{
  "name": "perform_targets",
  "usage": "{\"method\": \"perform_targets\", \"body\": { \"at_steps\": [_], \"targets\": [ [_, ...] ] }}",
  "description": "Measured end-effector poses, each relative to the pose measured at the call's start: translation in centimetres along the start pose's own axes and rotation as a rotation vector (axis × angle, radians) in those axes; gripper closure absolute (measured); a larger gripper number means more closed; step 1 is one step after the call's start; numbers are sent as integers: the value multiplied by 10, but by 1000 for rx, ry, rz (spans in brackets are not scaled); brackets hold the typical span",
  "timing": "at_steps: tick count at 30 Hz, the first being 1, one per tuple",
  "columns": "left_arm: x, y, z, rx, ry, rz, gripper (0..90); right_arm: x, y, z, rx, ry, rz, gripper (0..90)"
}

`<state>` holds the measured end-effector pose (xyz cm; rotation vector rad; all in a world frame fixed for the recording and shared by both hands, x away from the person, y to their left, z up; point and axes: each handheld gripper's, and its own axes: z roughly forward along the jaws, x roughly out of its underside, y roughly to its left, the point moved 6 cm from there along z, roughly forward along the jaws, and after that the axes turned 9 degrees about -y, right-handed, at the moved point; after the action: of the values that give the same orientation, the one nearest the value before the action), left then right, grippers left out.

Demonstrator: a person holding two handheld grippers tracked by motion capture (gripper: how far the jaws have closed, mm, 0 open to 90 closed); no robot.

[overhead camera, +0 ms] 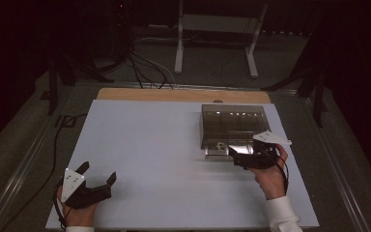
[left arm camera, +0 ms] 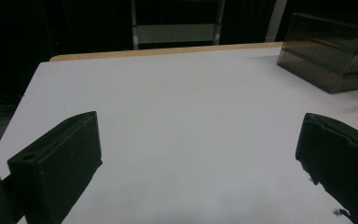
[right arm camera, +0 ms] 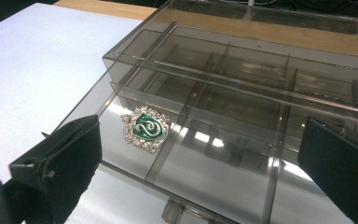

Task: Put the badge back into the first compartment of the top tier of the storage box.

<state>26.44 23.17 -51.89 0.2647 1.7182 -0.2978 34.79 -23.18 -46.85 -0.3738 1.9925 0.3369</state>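
Jaws of the right gripper (right arm camera: 200, 154) are spread wide, nothing clasped; the green brooch (right arm camera: 146, 128) is seen just ahead, nearer the left jaw, lying in the pulled-out drawer (right arm camera: 205, 172) of the smoky organizer box (overhead camera: 232, 123) near the tabletop's far right corner.

Right tool (overhead camera: 239, 155) at the smoky box's (overhead camera: 232, 123) open drawer (left tool (overhead camera: 98, 175) well apart, jaws spread)

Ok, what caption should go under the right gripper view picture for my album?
Open right gripper hovering at a smoky clear drawer box, green badge inside.
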Motion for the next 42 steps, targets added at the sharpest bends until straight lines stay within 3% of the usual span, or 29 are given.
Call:
{"method": "perform_targets", "body": {
  "at_steps": [23,42],
  "targets": [
    [0,0,2,3,2,2,11,8,-8,-18,11,-25,17,0],
    [0,-1,2,4,1,3,11,20,-2,-30,7,-39,-7,0]
  ]
}}
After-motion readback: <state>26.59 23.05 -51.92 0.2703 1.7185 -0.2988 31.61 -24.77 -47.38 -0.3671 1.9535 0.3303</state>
